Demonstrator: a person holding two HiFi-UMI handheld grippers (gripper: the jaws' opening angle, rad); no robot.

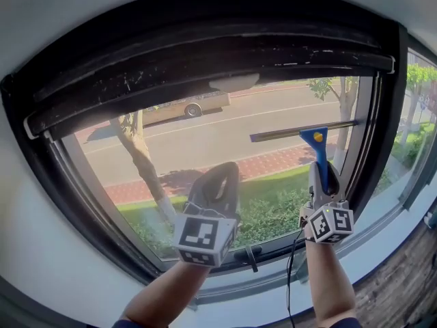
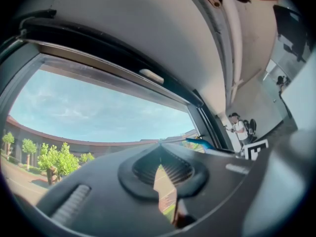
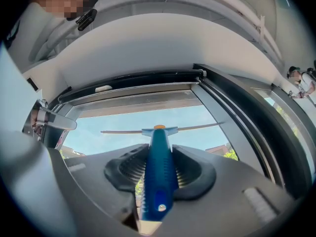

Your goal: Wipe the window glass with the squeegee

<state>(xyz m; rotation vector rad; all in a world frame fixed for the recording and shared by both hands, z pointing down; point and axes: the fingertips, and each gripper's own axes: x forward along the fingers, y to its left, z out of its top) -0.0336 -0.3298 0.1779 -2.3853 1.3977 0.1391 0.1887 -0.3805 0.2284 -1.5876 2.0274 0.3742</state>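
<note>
Wiping stroke in hand: right gripper clenched on the blue-handled plastic squeegee, blade high on the clear window glass — next, likely a steady downward pull. Left gripper closed, empty.

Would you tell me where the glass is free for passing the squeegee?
Free: the glass left of the squeegee blade, above the left claw. Crowded: the right side, where the blade's end nears the window frame.
</note>
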